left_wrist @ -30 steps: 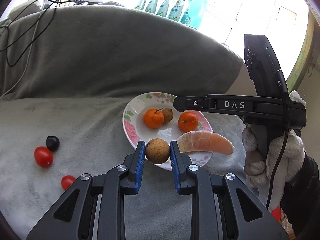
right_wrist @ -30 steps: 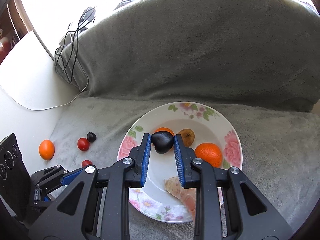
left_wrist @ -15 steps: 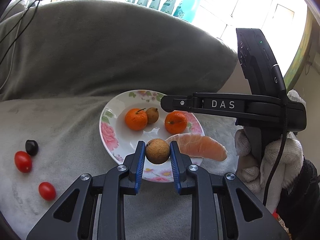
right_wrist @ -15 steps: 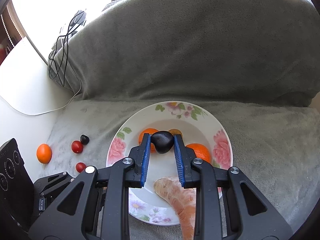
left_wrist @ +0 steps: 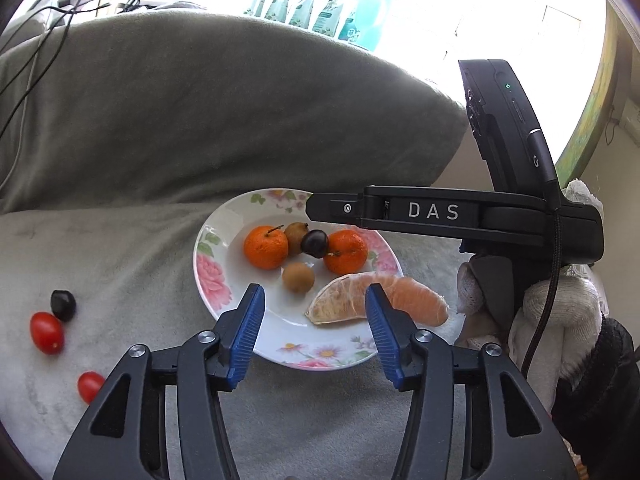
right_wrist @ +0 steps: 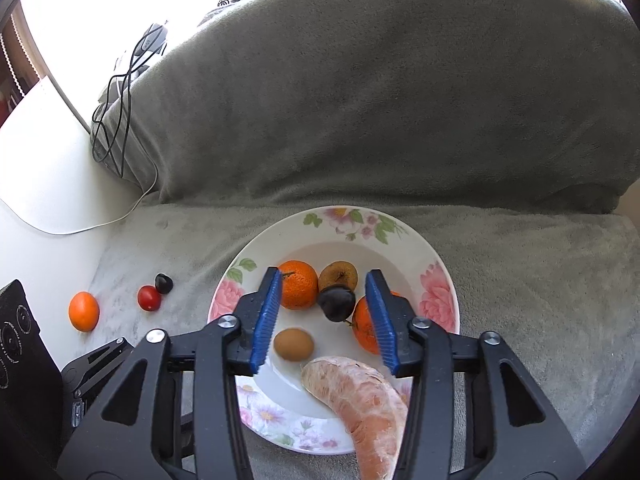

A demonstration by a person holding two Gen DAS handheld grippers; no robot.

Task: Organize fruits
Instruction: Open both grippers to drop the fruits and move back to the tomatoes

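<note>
Both grippers hang wide and empty over the plate (right_wrist: 438,264), left gripper (left_wrist: 314,322) and right gripper (right_wrist: 326,316), since longan (left_wrist: 298,277) and cherry (right_wrist: 337,303) lie gathered there; tomatoes (left_wrist: 47,333) wait on the blanket (left_wrist: 120,248).

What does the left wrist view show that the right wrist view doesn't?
Only the left wrist view shows a second cherry tomato, the bottles behind the couch and the gloved hand holding the right hand-held gripper. Only the right wrist view shows a lone orange fruit at the blanket's edge. Both show the floral plate of fruit, including the dark plum, and both hand-held grippers open, the left hand-held gripper included.
</note>
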